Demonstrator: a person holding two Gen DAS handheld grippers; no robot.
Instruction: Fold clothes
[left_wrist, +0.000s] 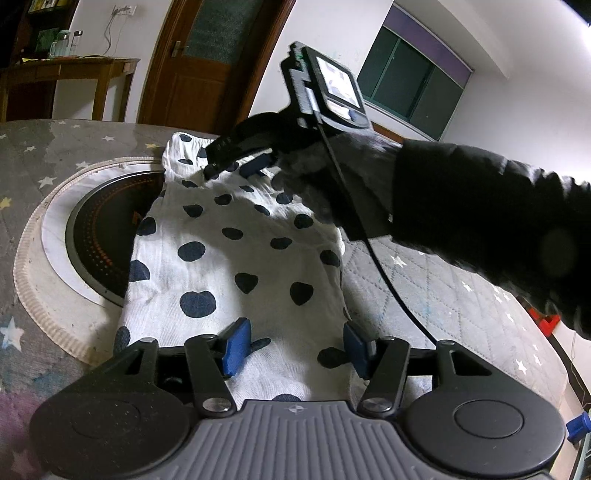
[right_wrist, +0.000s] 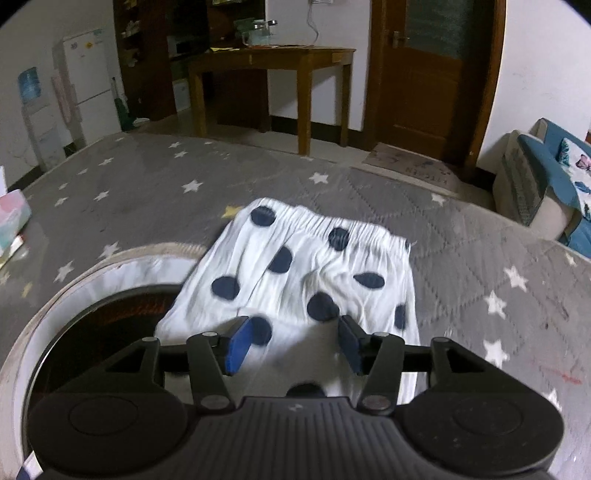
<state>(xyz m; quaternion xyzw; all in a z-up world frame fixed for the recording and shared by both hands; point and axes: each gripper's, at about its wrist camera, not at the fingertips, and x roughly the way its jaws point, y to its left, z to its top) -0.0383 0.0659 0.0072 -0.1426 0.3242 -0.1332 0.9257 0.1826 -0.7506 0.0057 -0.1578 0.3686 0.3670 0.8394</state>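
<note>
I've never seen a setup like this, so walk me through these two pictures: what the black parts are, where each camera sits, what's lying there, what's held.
No robot here: a person holds a hand tool with a two-finger claw in each hand. Each picture comes from a camera on one claw, looking along its blue fingers. The left claw and right claw are both open and hold nothing. The left view also shows the right claw reaching the far end of the spotted garment, which lies on a grey star-patterned cover, partly over a round black disc.
</note>
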